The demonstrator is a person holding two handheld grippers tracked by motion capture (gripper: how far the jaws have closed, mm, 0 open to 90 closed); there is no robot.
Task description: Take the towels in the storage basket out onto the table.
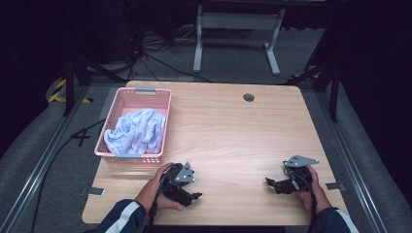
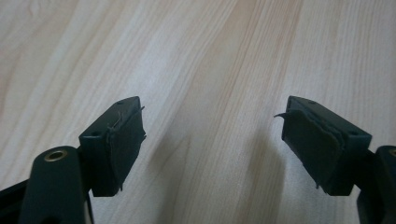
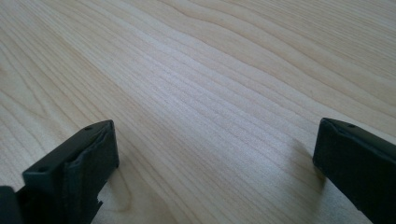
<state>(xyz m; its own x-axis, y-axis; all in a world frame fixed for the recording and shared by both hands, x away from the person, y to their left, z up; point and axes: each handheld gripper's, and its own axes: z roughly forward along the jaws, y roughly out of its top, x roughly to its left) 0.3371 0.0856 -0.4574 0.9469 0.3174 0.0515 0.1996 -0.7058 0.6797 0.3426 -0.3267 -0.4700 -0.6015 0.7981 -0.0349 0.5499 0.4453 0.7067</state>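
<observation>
A pink basket [image 1: 137, 127] is set at the far left corner of the wooden surface [image 1: 233, 136], and a crumpled white-and-blue cloth [image 1: 136, 132] is heaped inside it, contained by its walls. The left hand-held gripper [image 1: 193, 195] is held just in front of the basket's near rim, low over the bare wood, with its jaws spread wide and nothing between them. The right hand-held gripper [image 1: 270, 183] is held well to the right of the basket, near the surface's front edge, its jaws likewise parted and empty. Both are judged to be kept at rest, apart from the basket, so that the cloth can be reached for; the left one is the nearer and is best placed for that.
</observation>
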